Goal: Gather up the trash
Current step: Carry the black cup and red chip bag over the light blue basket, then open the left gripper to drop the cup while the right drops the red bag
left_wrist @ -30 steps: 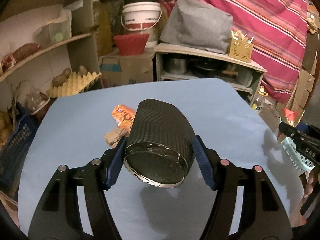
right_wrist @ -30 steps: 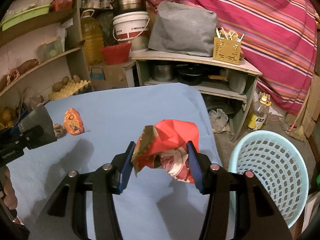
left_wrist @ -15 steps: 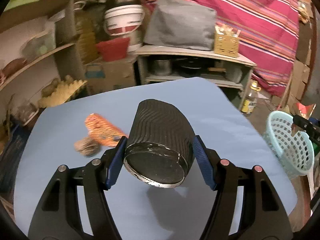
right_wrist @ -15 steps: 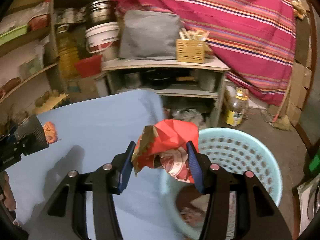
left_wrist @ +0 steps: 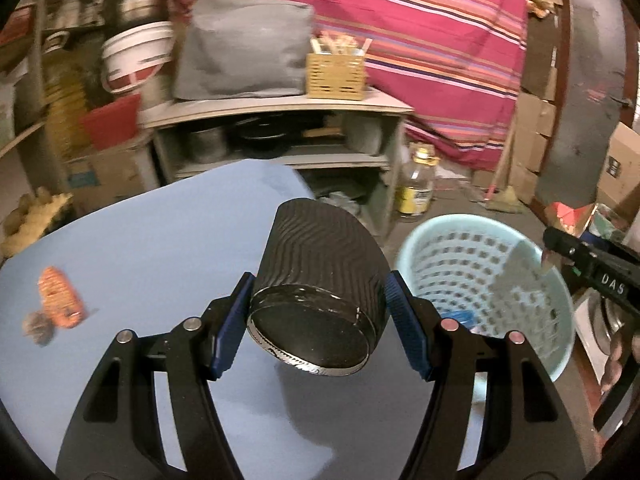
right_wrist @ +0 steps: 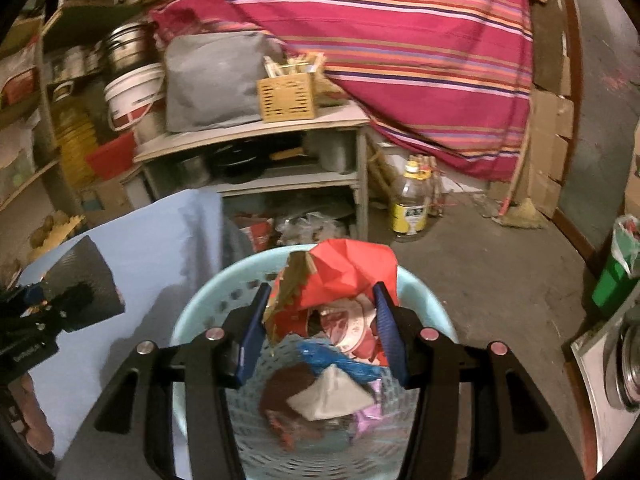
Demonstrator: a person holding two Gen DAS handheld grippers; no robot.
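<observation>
On the far left of the blue table [left_wrist: 152, 248], an orange snack wrapper [left_wrist: 58, 298] lies flat with a small brown scrap [left_wrist: 38, 326] touching its near-left end, both well apart from the hands. Toward the middle, the left gripper [left_wrist: 320, 312] holds a black ribbed cup [left_wrist: 320, 276] above the table's right part, its blue pads [left_wrist: 236, 320] pressed to the cup's two sides and its round base turned toward the camera. To the right, beside the table's edge, a pale blue perforated basket [left_wrist: 492, 264] stands on the concrete floor. In the right wrist view, the right gripper [right_wrist: 322, 328] hangs directly over that basket's mouth, its jaws clamped at a middling width on a crumpled red packet [right_wrist: 352, 276] with a torn tan edge. Below it, inside the basket, lie a blue wrapper [right_wrist: 336, 360], a white folded paper [right_wrist: 332, 396] and other scraps too blurred to tell. Farther off, a grey shelf unit [right_wrist: 256, 136] carries a grey bundle [right_wrist: 216, 80] and a yellow slotted box [right_wrist: 286, 98]; a clear bottle [right_wrist: 412, 204] stands on the floor before a striped red cloth [right_wrist: 380, 32].
</observation>
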